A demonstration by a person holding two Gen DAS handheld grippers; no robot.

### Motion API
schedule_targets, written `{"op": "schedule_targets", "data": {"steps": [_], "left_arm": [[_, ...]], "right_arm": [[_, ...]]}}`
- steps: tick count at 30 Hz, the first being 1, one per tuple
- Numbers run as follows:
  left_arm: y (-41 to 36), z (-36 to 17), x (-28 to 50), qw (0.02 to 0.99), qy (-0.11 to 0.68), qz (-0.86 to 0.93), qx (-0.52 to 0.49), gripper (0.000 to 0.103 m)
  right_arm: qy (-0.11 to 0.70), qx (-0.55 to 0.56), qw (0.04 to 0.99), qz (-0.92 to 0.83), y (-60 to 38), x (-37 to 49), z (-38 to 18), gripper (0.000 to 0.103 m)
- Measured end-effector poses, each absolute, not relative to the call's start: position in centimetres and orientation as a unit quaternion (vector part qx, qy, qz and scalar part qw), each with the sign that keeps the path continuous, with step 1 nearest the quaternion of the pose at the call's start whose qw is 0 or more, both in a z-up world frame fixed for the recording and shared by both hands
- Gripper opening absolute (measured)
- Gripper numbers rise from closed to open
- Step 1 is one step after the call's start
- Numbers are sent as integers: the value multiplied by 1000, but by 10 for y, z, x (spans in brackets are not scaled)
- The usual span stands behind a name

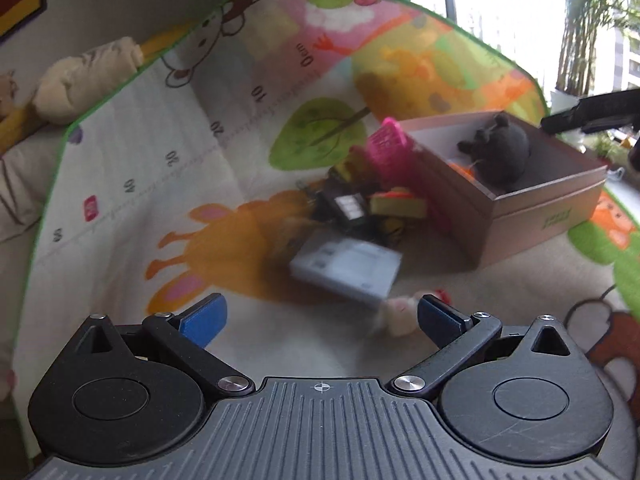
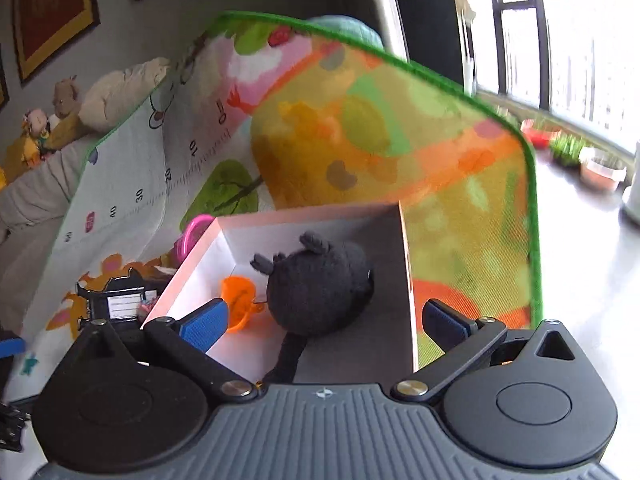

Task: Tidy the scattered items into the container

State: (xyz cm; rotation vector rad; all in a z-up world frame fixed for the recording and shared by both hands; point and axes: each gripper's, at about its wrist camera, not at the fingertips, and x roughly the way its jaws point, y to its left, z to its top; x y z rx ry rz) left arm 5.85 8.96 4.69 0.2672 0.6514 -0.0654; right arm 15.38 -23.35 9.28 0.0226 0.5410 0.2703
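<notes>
Left gripper (image 1: 322,320): jaws spread wide, nothing between the blue pads, held above the play mat (image 1: 132,168). Ahead of it a heap of scattered items is seen, blurred: a grey flat box (image 1: 346,266), a black gadget (image 1: 345,209), a yellow-and-red piece (image 1: 396,202), a pink basket (image 1: 390,148) leaning on the cardboard box (image 1: 532,210), and a small white toy (image 1: 398,314) just beside the right pad. The grey box is judged stiff and light, best taken across its short edges; the white toy looks soft and would squash under the pads.

Right gripper (image 2: 322,322): likewise released and empty, poised over the open container. Inside, a dark plush toy (image 2: 320,288) is lying against an orange plastic piece (image 2: 238,300). The plush is judged soft, light and forgiving of any hold.

Surface: a printed mat with a green border and a height scale, laid on a pale floor. Framed pictures (image 2: 52,12) are noted on the wall, soft toys (image 2: 52,120) along a sofa, bright windows (image 2: 568,28) with potted plants (image 2: 568,146) to the right.
</notes>
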Motion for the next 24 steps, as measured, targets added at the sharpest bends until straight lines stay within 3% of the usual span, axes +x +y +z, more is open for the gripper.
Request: {"op": "schedule_targets", "data": {"steps": [3,5,7,9,11,13,17,19,21,24], "left_arm": [[116,42,56,935,333,17,123,103],[131,41,55,933,354,22,63,103],[135,38,53,926,378,0,9,103],[134,35,48,918,394,-26,-25,103],[129,31,42,915,403,-17,-20,103],[126,28,41,915,404,2,2,103],[128,30,35,916,402,-1,-4,103],[125,29,35,917,398,-3,5,103],[123,27,37,918,397,-8,6,103],[114,22,43,924,380,-33,6,103]], "right_arm": [[225,-39,954,194,-195,121,107,103],[221,-69,940,250,-161,100,107,95],[240,-94,918,301,-127,86,97,80],[260,-114,901,327,-97,76,82,79],[272,-134,895,328,-75,73,65,75],[293,-128,888,330,-64,77,53,63],[322,-119,877,336,-54,84,34,55],[332,-118,872,339,-53,85,28,36],[331,-118,873,338,-58,79,27,28],[336,-123,873,331,-73,71,28,28]]}}
